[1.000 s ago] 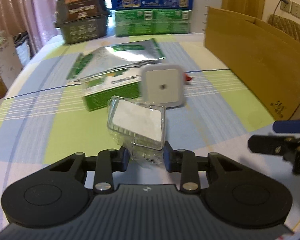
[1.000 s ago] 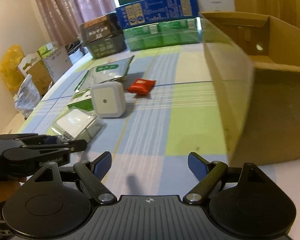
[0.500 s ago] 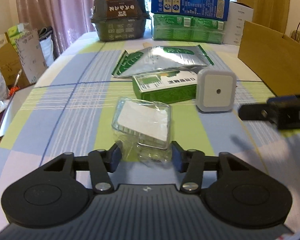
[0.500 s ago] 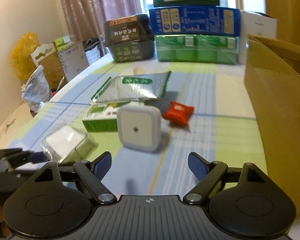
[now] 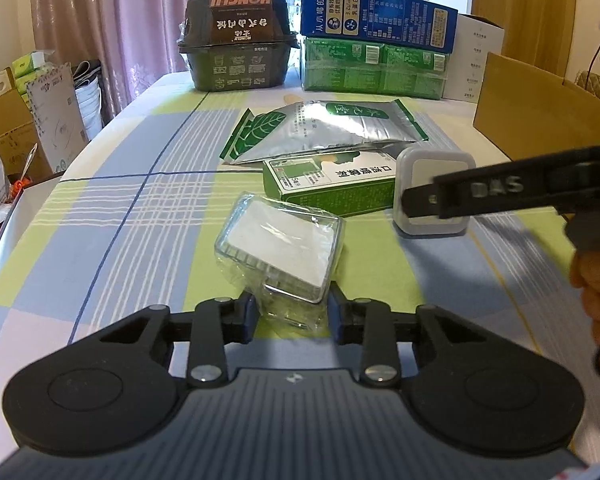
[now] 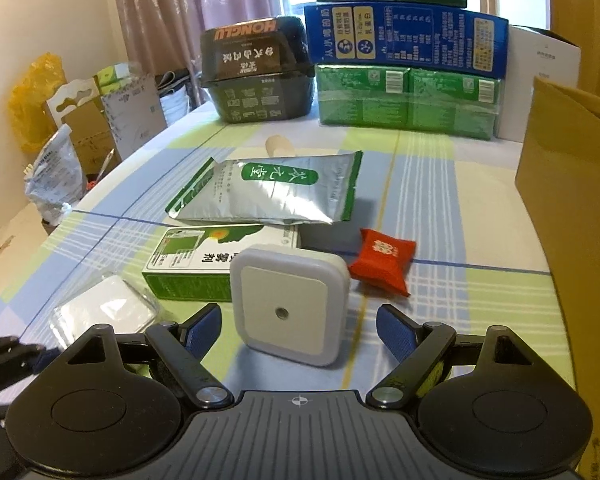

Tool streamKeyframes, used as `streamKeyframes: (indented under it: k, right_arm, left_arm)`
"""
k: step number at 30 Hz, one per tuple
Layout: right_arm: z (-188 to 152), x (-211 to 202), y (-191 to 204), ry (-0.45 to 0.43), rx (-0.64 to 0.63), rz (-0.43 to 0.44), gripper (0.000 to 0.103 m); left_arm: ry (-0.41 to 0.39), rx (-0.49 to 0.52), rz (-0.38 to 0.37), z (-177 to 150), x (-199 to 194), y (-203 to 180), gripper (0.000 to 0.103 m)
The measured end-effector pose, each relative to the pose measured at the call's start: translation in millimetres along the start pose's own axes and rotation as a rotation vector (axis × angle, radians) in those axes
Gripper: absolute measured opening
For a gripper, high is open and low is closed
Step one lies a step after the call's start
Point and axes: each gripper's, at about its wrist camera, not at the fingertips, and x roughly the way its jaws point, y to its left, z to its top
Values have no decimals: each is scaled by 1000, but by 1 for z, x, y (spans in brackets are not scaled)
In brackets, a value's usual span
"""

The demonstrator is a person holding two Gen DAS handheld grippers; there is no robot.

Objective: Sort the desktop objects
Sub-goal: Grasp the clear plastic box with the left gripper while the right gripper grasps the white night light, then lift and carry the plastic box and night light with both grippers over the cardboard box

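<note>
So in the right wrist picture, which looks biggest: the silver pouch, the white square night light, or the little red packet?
Largest to smallest, as they look:
1. Silver pouch
2. White night light; it sits much nearer the camera, so its real size against the pouch is unsure
3. Red packet, clearly the smallest

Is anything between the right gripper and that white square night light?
Nothing visible. The white night light sits just ahead of the open right gripper, its near edge already between the fingers.

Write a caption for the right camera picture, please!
Open right gripper approaching a white square night light standing on the checked tablecloth, beside a green box and red packet.
</note>
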Motion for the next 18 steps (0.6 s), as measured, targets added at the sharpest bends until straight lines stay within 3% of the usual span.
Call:
streamKeyframes:
  k: [5, 7, 11, 18]
  right_arm:
    - [4, 10, 11, -3, -15, -21, 81]
    - [5, 14, 13, 5, -34, -31, 63]
    - [1, 5, 7, 21, -36, -28, 62]
    - [-30, -45, -14, 69, -16, -21, 62]
  left_arm:
    - [-3, -1, 2, -1, -1, -1, 28]
    - [-3, 0, 0, -1, -1, 0, 28]
    - [1, 7, -2, -2, -3, -2, 28]
    - [32, 25, -48, -6, -14, -17, 28]
